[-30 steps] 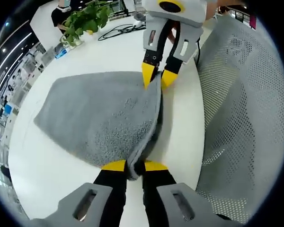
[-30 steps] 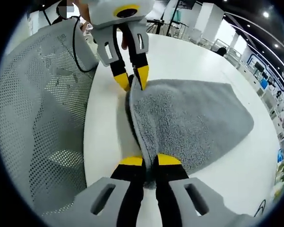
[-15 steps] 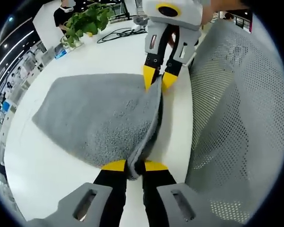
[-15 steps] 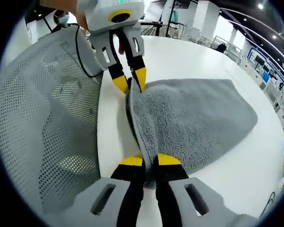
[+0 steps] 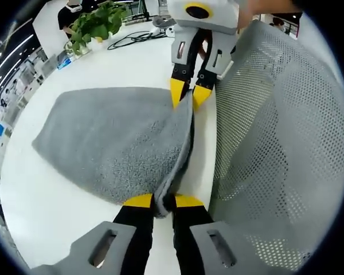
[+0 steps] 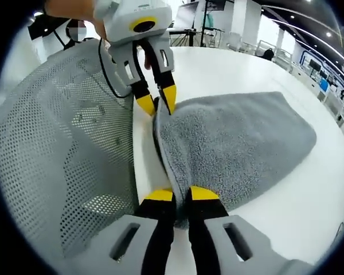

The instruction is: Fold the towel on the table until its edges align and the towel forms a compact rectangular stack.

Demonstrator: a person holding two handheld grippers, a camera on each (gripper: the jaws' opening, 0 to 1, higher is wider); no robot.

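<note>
A grey towel point(image 5: 117, 143) lies folded on the white table point(image 5: 40, 206), its doubled edge running along the table's near side. My left gripper point(image 5: 163, 201) is shut on one corner of that edge. The right gripper point(image 5: 186, 96) comes in from the top of the left gripper view and pinches the opposite corner. In the right gripper view the same towel point(image 6: 235, 143) spreads to the right, my right gripper point(image 6: 182, 195) is shut on its corner, and the left gripper point(image 6: 159, 103) holds the far corner. The edge between them is raised and taut.
A grey mesh chair back point(image 5: 281, 149) stands right beside the table edge, seen also as the mesh chair point(image 6: 63, 154). A potted plant point(image 5: 92, 26) and black cables point(image 5: 135, 39) sit at the far end of the table. A person's hand point(image 6: 74, 7) holds the left gripper.
Both views have shifted so the mesh chair takes up more of each picture; the held towel edge now lies closer to the table's edge. Both grips are unchanged.
</note>
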